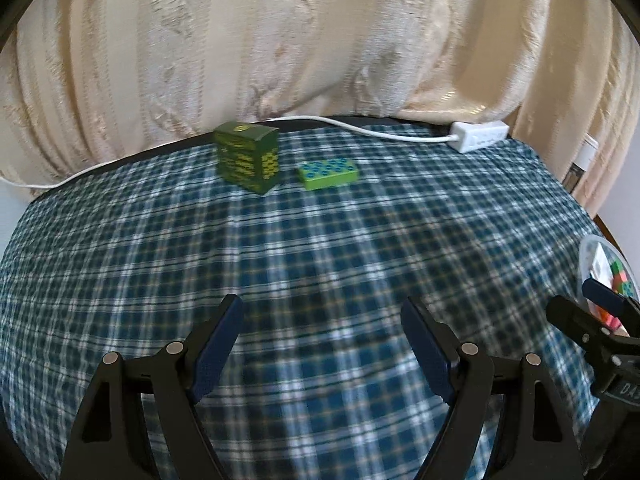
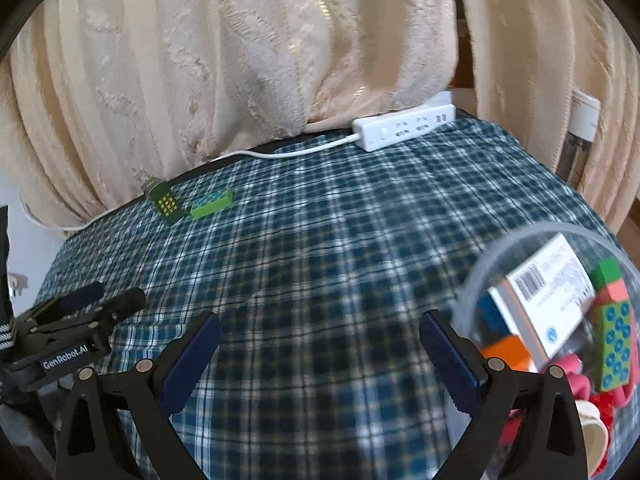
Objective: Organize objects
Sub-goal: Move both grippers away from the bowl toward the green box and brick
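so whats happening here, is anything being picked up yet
Not yet. A person holds two grippers over a table with a checked cloth, and both the left gripper and the right gripper are open and empty. Two things lie loose near the far edge: a dark green box standing upright and a light green block lying flat beside it. A clear bowl on the right already holds a white carton and several coloured blocks. A white power strip lies by the curtain.

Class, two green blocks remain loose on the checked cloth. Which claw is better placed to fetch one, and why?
Left. The left claw opens toward the dark green box and light green block; the right claw sits beside the clear bowl.
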`<state>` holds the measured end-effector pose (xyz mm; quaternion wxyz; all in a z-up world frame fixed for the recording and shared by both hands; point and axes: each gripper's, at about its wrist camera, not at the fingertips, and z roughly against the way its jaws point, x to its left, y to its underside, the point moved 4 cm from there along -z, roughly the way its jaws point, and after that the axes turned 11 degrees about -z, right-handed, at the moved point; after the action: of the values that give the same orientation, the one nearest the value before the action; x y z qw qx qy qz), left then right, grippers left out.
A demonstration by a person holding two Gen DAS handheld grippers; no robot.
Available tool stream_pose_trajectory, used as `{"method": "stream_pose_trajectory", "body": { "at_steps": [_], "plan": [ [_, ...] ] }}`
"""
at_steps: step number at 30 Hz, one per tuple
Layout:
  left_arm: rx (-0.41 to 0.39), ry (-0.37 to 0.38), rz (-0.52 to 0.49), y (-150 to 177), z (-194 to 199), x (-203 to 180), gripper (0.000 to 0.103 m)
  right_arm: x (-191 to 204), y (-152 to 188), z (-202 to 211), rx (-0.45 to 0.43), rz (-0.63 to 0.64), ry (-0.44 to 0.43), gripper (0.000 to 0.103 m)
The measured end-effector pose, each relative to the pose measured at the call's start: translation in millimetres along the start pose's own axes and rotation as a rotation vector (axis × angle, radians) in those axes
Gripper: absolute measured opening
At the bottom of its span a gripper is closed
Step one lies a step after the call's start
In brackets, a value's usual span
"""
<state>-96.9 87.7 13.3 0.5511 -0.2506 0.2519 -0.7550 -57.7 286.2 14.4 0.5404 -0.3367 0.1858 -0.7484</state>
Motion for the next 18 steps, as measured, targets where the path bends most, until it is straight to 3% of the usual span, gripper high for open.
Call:
{"method": "stream_pose_trajectory", "body": {
  "at_steps": [8, 18],
  "plan": [
    [0.015, -0.079, -0.001, 3, -10, 23, 0.082, 24, -4, -30, 0.023, 0.047, 0.001, 0.101],
    [0.022, -0.095, 0.026, 3, -16, 47, 0.082, 63, -15, -64, 0.047, 0.087, -0.044, 0.101]
  ]
}}
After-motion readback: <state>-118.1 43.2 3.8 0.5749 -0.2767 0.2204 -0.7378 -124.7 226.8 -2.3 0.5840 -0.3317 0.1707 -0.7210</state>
